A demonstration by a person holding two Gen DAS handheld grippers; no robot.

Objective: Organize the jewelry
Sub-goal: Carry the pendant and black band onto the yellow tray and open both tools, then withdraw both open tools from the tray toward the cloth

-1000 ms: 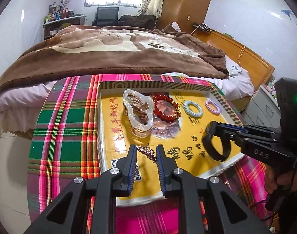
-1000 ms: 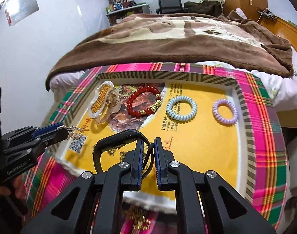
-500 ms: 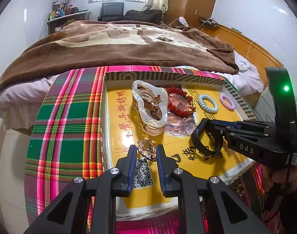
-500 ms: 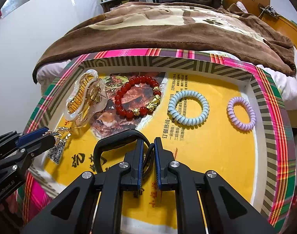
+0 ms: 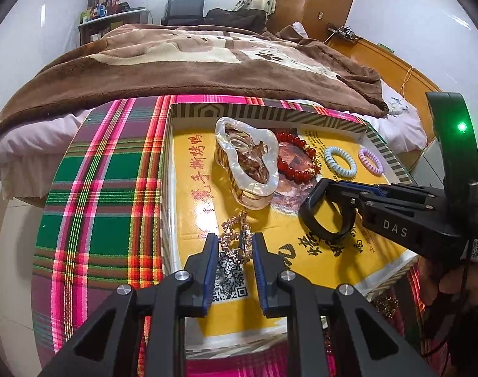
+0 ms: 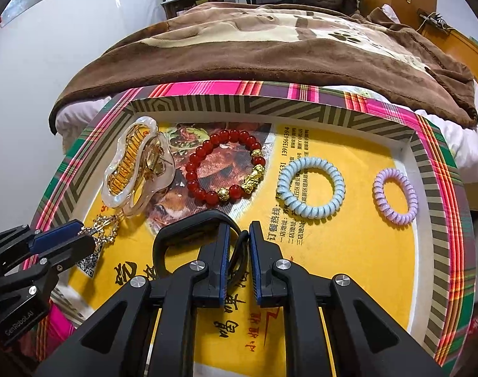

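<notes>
Between the left gripper's [image 5: 232, 241] parted jaws, the gold brooch [image 5: 236, 241], untouched.

The tray [image 6: 349, 111] is yellow inside with a stripy brown rim. The beads [image 6: 226, 165] are red and gold. One ring [image 6: 311, 188] is pale blue, one ring [image 6: 395, 195] purple. The cloth [image 5: 100, 188] has pink, green and red checks. The chain [image 5: 236, 240] looks gold, maybe pinkish.

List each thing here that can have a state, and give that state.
Left claw, open, jaws just opening, gold chain ornament between them.
Right claw, shut on the black bangle.
Hair clip, closed, lying in the tray.
Red bead bracelet, flat.
Blue coil tie, flat, unstretched.
Purple coil tie, flat, unstretched.
Green light, lit.
</notes>
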